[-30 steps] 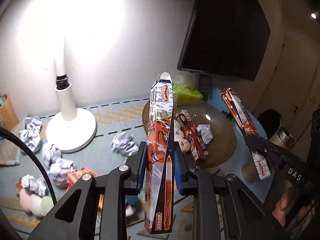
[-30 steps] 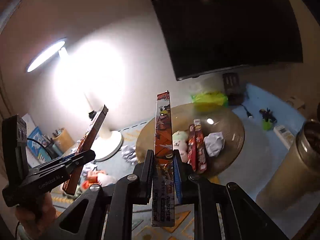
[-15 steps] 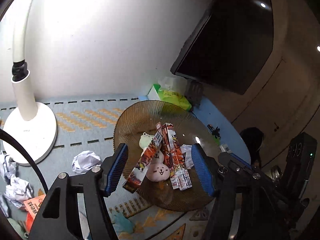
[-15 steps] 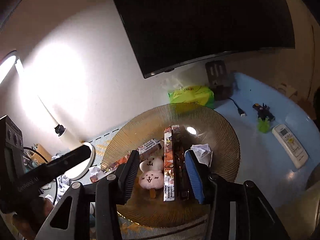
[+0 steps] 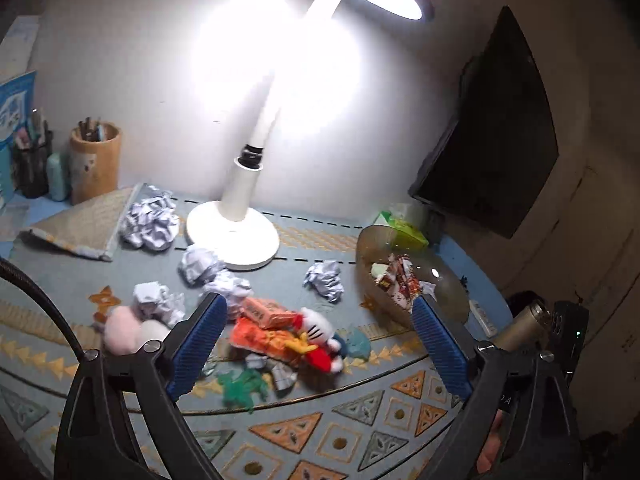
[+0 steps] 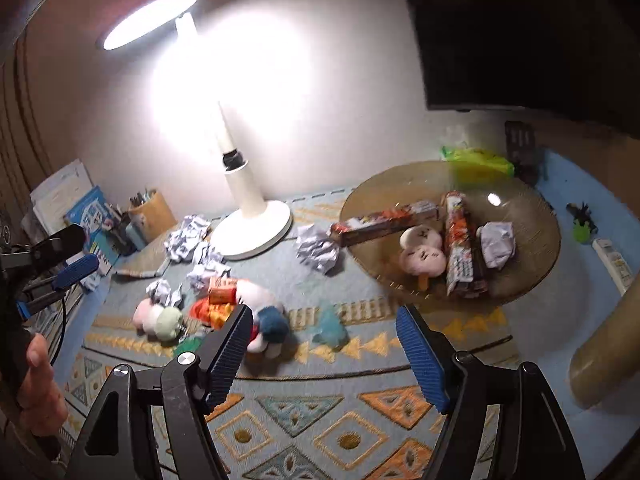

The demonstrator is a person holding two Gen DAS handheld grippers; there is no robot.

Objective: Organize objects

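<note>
My left gripper has its jaws opening wide, with nothing between them. It hangs above a heap on the mat: a white cat plush, orange packets, a green toy and a teal toy. My right gripper is also opening and holds nothing, near the same cat plush. The amber glass bowl at the right holds two long printed boxes, pink plush toys and a paper ball. The left gripper also shows at the far left.
Several crumpled paper balls lie around the white lamp base. A pen holder stands at the back left, a green tissue pack behind the bowl. A remote and a metal flask sit at the right.
Both grippers let go of their long boxes, which now lie in the bowl. Both sets of jaws have opened, and both views have swung left from the bowl to the toy heap.
</note>
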